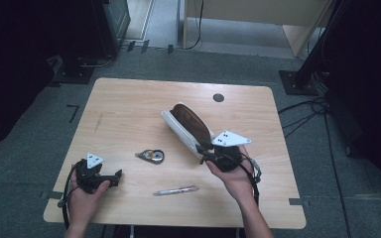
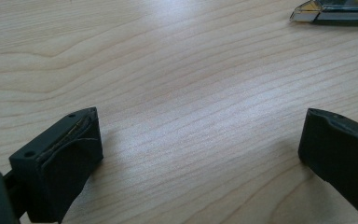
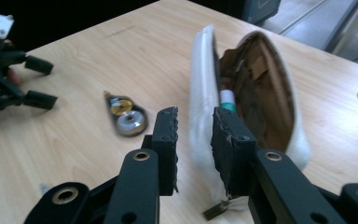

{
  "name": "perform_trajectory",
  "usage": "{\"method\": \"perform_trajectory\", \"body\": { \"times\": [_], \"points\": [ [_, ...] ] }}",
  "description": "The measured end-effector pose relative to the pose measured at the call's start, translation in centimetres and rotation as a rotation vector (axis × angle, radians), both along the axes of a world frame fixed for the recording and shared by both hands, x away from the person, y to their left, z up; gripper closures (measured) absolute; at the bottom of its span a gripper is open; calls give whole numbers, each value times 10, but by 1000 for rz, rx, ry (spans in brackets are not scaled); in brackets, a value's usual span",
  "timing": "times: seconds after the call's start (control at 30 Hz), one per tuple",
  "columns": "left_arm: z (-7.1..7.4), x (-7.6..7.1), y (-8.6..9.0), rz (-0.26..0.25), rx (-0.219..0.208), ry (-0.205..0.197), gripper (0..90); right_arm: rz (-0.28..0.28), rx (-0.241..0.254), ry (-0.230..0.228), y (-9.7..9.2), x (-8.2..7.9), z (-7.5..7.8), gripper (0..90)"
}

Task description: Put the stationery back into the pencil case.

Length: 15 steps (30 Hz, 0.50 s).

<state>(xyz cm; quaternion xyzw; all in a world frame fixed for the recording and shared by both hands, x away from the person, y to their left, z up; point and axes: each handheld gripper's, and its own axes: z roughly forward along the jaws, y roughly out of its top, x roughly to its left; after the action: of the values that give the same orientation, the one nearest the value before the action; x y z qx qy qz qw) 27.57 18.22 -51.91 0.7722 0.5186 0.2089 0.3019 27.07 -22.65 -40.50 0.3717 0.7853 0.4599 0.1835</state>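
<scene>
A white pencil case [image 1: 188, 126] lies open on the wooden table [image 1: 129, 114], its brown lining up. In the right gripper view the case [image 3: 256, 93] holds a white and green tube [image 3: 227, 99]. My right gripper [image 1: 205, 149] sits at the case's near end. Its jaws [image 3: 193, 140] stand a narrow gap apart, the case's white wall shows behind the gap, and nothing is pressed between the pads. My left gripper [image 1: 115, 178] rests at the table's front left. It is wide open [image 2: 200, 121] over bare wood.
A correction tape dispenser [image 1: 151, 156] lies between the two grippers, and a pen [image 1: 176, 190] lies near the front edge. A round cable hole [image 1: 218, 97] is at the table's far side. Dark stands and cables surround the table on the floor.
</scene>
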Motion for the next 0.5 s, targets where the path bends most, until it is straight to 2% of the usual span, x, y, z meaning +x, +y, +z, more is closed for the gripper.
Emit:
{"method": "perform_trajectory", "body": {
  "times": [0.5],
  "points": [
    [0, 0, 0, -5, 3, 1, 0, 75, 20, 43, 22, -17, -34, 698]
  ]
}}
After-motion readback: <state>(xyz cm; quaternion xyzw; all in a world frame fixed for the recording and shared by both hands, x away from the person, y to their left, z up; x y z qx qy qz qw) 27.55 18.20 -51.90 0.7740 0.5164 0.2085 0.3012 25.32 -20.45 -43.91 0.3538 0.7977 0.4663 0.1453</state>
